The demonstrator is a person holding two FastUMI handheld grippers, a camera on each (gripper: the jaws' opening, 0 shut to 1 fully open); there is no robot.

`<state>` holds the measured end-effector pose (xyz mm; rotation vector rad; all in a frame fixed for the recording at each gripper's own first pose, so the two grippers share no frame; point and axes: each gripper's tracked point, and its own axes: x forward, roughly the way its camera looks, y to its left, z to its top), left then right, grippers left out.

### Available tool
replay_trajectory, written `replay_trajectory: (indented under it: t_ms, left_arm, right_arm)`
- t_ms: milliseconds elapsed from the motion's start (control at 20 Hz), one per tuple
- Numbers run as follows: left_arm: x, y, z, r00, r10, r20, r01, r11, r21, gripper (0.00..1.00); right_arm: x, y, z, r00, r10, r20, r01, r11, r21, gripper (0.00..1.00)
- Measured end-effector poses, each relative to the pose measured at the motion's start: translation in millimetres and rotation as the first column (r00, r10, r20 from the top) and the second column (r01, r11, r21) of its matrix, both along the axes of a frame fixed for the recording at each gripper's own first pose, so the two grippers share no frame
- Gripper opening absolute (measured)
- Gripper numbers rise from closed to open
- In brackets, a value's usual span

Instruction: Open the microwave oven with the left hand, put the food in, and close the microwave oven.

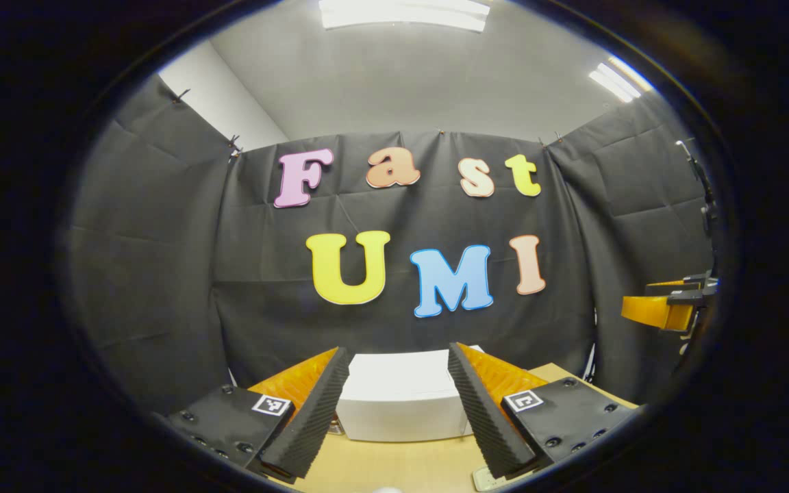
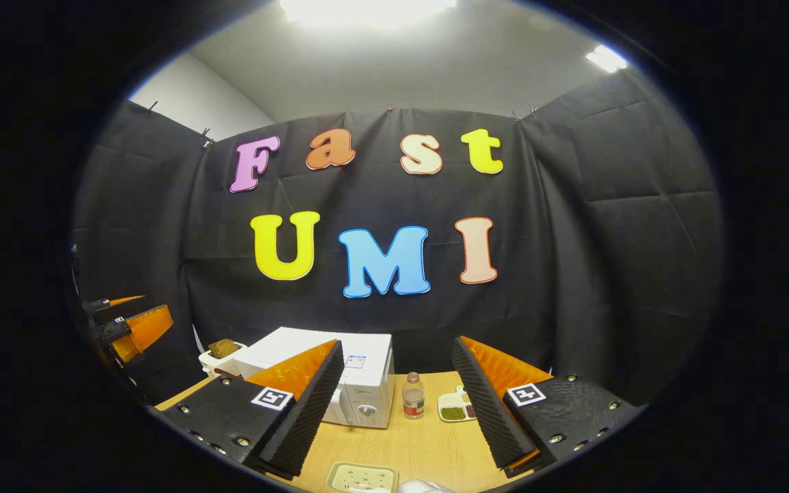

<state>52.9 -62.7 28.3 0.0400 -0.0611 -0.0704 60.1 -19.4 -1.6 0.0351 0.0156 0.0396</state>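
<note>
In the left gripper view, I see my left gripper [image 1: 399, 404] held above a wooden table [image 1: 394, 465], its jaws spread wide apart with nothing between them. Straight ahead, framed between the jaws, sits the white microwave oven [image 1: 401, 397], standing on the table against the black cloth wall; from here I cannot make out its door. At the far right edge of this view the right gripper [image 1: 668, 308] hangs in the air, well apart from the microwave.

In the right gripper view, my right gripper [image 2: 398, 404] also has its jaws wide open and empty. The microwave oven [image 2: 360, 383] stands left of centre on the table [image 2: 408, 445], its door shut. Just beside it on the right is a small bottle [image 2: 413, 396] standing upright with a dark cap. Next to that lies a small divided dish [image 2: 456, 405] holding green bits in one compartment. Behind the microwave on the left, a white container [image 2: 220, 357] holds a brown lump. Near the bottom edge lies a pale rectangular tray [image 2: 360, 477]. The left gripper [image 2: 131, 329] shows at the far left.
</note>
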Motion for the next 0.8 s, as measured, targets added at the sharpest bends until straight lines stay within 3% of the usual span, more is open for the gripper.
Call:
replay_trajectory:
  t_ms: [200,300,400,450,600,700,800]
  left_arm:
    - [-2.0,0.8,3.2,1.0,0.012,0.016,-0.012,1.0,0.017,1.0]
    - [-3.5,-2.0,3.6,1.0,0.009,0.019,-0.009,1.0,0.024,0.94]
    - [-4.3,-3.0,2.3,1.0,0.007,0.016,-0.007,1.0,0.029,0.99]
    - [-5.0,-3.6,2.8,1.0,0.004,0.016,-0.005,1.0,0.029,0.94]
    - [-6.0,-4.2,0.7,1.0,0.002,0.009,-0.002,1.0,0.015,0.94]
    - [-6.1,-4.4,-0.5,1.0,0.0,0.005,0.0,1.0,0.013,1.0]
    - [-6.2,-4.3,-1.3,1.0,0.0,0.003,0.0,1.0,0.017,0.94]
  right_arm:
    - [-0.3,-2.5,-1.1,1.0,-0.003,0.002,0.003,1.0,0.001,0.98]
    - [-1.9,-2.5,-1.6,1.0,0.0,0.002,0.0,1.0,0.009,0.98]
    - [-1.5,-3.0,-3.2,1.0,0.0,-0.001,0.0,1.0,0.014,0.98]
    - [-2.0,-2.8,-4.4,1.0,0.0,-0.005,0.0,1.0,0.016,0.98]
    - [-4.5,-4.2,-4.7,1.0,-0.001,-0.002,0.001,1.0,0.014,0.98]
    - [-4.7,-2.8,-6.3,1.0,0.002,-0.006,-0.002,1.0,0.012,0.98]
    - [-5.1,-2.0,-7.3,1.0,0.004,-0.007,-0.004,1.0,0.014,0.98]
